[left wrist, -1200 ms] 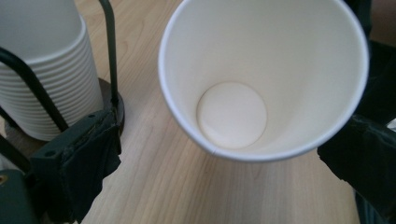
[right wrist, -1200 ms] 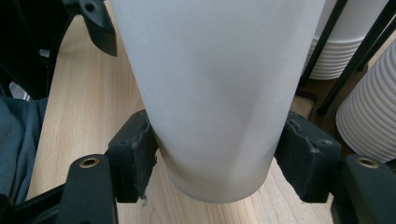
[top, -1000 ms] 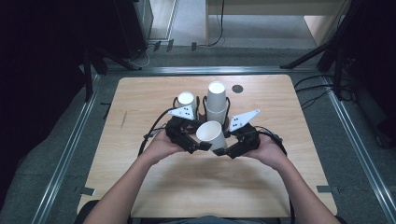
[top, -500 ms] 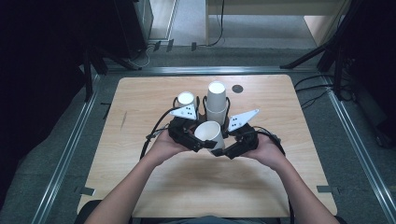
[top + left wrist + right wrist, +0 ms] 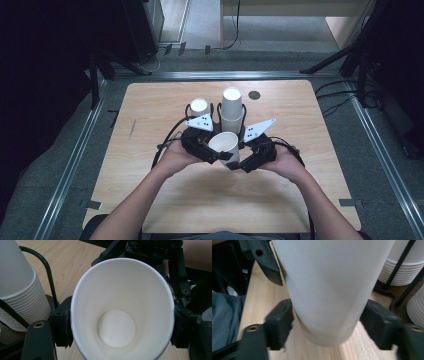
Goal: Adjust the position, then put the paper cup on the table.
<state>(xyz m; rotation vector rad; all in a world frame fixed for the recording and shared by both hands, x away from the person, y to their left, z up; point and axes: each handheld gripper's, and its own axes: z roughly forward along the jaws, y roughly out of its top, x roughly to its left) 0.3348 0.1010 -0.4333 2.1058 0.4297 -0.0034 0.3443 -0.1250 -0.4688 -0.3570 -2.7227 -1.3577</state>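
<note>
Wooden desk (image 5: 150,200) under me: I hold one cup (image 5: 223,146) at its middle, mouth tilted up toward me, between both tongs. Left tongs (image 5: 212,152) pinch its walls near the rim; right tongs (image 5: 239,161) straddle its base, grip uncertain, stacks (image 5: 232,107) just beyond.

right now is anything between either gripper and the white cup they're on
Nothing visible. The white cup sits directly between the left gripper jaws near its rim, and the right gripper jaws flank its lower wall; whether they touch it is unclear.

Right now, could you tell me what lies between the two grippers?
In the high view, a single white paper cup sits between the left gripper and the right gripper.
</note>
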